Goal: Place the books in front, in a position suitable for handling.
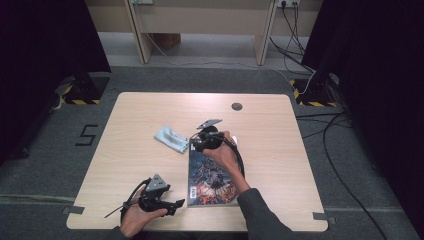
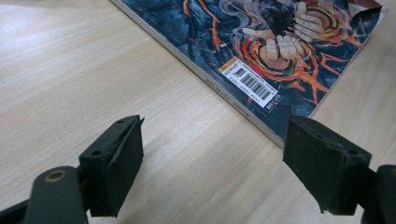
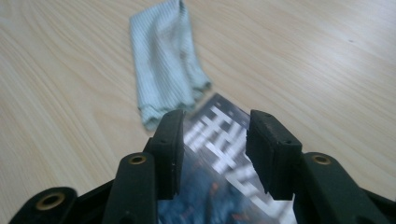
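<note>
Right tool (image 1: 196, 141), jaws apart, hovers over the magazine's (image 1: 212, 180) far corner beside a cloth (image 1: 171, 138); left tool (image 1: 177, 205) gapes empty on the bench (image 1: 135, 115).

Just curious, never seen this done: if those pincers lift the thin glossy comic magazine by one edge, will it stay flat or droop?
The thin glossy comic magazine would probably droop: its spine looks slim. Its shiny cover may slip between the pads. Lying flat, it should slide, not roll.

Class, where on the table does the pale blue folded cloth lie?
In the high view, the pale blue folded cloth lies mid-table, left of the right gripper, beside the comic book's far corner.
</note>
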`<action>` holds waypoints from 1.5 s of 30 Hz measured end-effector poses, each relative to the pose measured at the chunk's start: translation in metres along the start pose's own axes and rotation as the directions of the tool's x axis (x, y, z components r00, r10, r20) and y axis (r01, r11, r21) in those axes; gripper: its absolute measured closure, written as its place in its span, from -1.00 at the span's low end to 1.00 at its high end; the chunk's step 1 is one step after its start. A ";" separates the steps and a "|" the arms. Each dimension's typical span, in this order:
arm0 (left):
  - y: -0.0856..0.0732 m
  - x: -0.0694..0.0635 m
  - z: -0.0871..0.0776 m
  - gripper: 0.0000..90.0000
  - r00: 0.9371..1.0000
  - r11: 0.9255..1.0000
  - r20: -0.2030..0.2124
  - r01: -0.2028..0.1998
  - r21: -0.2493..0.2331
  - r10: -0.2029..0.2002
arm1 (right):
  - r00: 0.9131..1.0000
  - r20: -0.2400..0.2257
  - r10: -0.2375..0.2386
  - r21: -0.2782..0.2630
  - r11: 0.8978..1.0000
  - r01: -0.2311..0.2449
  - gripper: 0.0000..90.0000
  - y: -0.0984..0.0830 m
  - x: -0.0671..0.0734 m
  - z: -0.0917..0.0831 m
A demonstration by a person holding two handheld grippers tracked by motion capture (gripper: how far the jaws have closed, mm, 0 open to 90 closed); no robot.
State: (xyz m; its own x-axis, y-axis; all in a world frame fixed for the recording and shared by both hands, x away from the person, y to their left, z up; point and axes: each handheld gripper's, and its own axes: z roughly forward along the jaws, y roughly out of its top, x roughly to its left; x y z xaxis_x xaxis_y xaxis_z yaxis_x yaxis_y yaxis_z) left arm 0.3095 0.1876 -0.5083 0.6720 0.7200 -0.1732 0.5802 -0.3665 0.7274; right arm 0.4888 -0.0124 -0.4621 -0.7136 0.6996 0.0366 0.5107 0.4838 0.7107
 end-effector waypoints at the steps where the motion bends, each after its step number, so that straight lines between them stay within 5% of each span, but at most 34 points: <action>1: 0.000 0.000 0.000 -0.56 1.000 1.000 0.001 -0.007 0.004 0.007 | 1.000 -0.008 -0.001 0.000 1.000 0.001 0.30 0.003 0.002 0.005; 10: 0.001 0.001 -0.002 -0.56 1.000 1.000 -0.007 -0.009 -0.001 0.009 | 0.999 -0.032 -0.037 0.047 0.998 0.038 0.32 0.018 0.018 0.041; 27: 0.001 -0.003 0.000 -0.56 1.000 1.000 0.013 -0.019 0.004 0.019 | 0.999 -0.013 -0.034 0.125 0.992 0.035 0.13 0.027 0.024 0.066; 33: 0.001 -0.002 -0.001 -0.56 1.000 1.000 0.009 -0.019 0.002 0.019 | 0.999 -0.029 -0.029 0.154 0.988 0.033 0.35 0.026 0.029 0.075; 41: 0.001 -0.002 -0.002 -0.56 1.000 1.000 0.005 -0.017 -0.005 0.017 | 0.995 -0.086 0.042 0.135 0.990 -0.030 0.71 0.020 0.026 0.073; 45: 0.001 -0.002 -0.002 -0.56 1.000 1.000 0.005 -0.018 -0.002 0.018 | 0.995 -0.091 0.036 0.119 0.993 -0.025 0.77 0.021 0.027 0.072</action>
State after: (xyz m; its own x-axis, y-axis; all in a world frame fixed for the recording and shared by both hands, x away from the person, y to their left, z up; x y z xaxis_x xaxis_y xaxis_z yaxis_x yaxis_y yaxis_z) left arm 0.3082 0.1871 -0.5063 0.6847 0.7102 -0.1636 0.5671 -0.3781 0.7318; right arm 0.5147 0.0547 -0.4968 -0.7356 0.6656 0.1260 0.5817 0.5254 0.6209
